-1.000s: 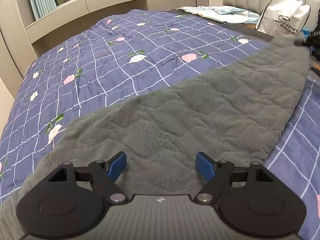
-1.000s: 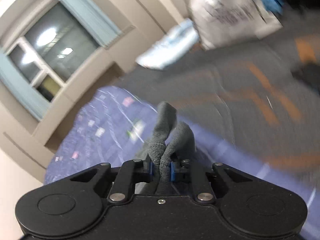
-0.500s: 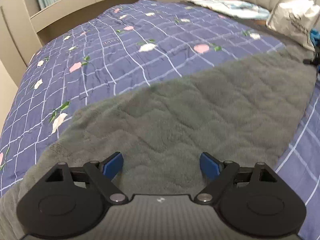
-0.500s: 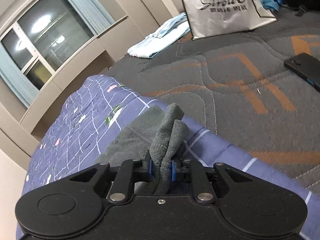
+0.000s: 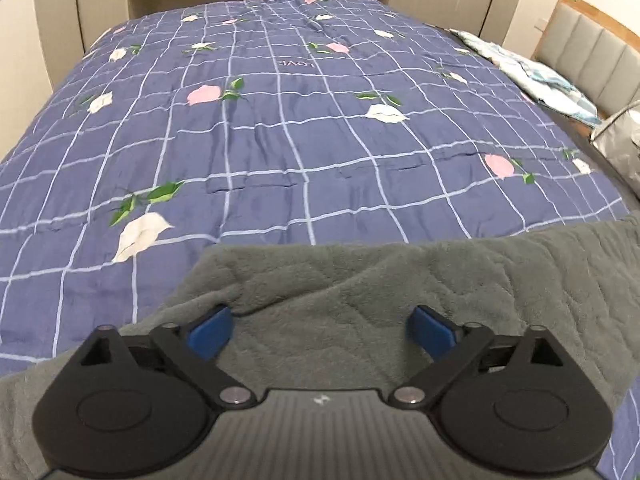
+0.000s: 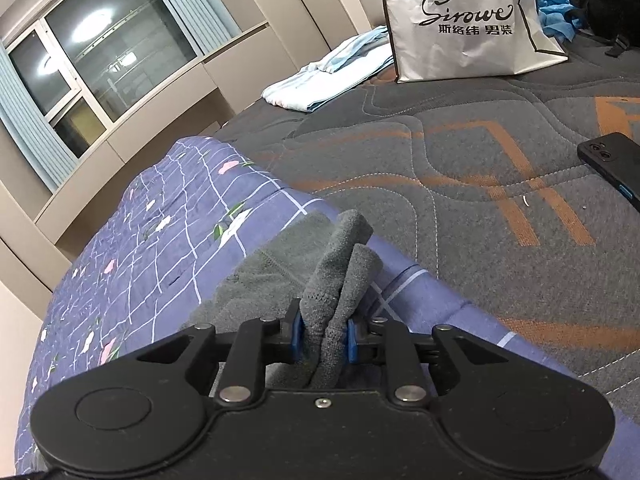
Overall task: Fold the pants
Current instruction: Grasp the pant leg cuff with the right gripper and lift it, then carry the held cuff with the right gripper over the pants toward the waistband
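Right gripper [image 6: 322, 338] clamped on the grey pants [image 5: 360, 312] near the quilt's [image 5: 280, 140] edge — left gripper [image 5: 320, 328] spread wide over them — unpinned, the fleece could drag and bunch.

Grey pants [image 5: 360, 312] cut off at the left wrist view's right and lower edges, their near part hidden under the gripper body, black phone [image 6: 616, 168] clipped by the right edge, shopping bag [image 6: 468, 20] top cropped

Bed [image 6: 460, 168]: blue checked quilt [image 5: 280, 140], grey pants [image 5: 400, 288], white bag [image 6: 468, 20], phone [image 6: 616, 160], light-blue clothes [image 6: 332, 76].
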Demonstrator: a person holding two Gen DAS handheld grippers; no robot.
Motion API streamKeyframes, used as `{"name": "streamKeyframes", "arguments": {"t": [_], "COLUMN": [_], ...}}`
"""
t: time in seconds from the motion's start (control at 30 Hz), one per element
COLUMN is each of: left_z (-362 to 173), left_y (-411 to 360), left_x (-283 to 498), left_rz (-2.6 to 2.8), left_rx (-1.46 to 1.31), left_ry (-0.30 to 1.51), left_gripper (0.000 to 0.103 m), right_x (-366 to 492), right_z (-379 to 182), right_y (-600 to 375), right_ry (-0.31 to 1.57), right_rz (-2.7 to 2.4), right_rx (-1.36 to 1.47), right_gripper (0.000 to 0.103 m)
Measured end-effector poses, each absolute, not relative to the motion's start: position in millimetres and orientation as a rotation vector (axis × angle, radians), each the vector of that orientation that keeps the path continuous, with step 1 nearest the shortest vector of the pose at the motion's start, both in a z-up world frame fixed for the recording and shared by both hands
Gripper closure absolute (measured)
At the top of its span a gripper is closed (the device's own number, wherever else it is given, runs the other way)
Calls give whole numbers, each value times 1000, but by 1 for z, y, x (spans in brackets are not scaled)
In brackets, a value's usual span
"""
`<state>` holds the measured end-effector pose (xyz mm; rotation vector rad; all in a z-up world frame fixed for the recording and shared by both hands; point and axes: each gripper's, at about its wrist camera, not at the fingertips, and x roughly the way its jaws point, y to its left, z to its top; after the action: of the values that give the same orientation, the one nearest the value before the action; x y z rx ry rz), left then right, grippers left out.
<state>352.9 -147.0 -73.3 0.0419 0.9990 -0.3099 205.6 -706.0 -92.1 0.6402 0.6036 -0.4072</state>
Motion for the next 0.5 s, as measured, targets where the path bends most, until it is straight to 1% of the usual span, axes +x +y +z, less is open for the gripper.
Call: {"name": "streamKeyframes", "arguments": {"t": [0.23,0.5], "left_z": [-53,-9], "left_y": [-154,-146], "left_x": [335,318], "left_rz": [-290,-270], "left_rx": [38,-6], "left_ry": [981,926], "left_gripper": [3,2], "right_x": [204,206], "right_z": [-76,-22], "right_y": [-700,-660], "right_ry": [582,502], "right_rz": [-398,-342], "right_rx": [589,403], "right_gripper": [81,82]}}
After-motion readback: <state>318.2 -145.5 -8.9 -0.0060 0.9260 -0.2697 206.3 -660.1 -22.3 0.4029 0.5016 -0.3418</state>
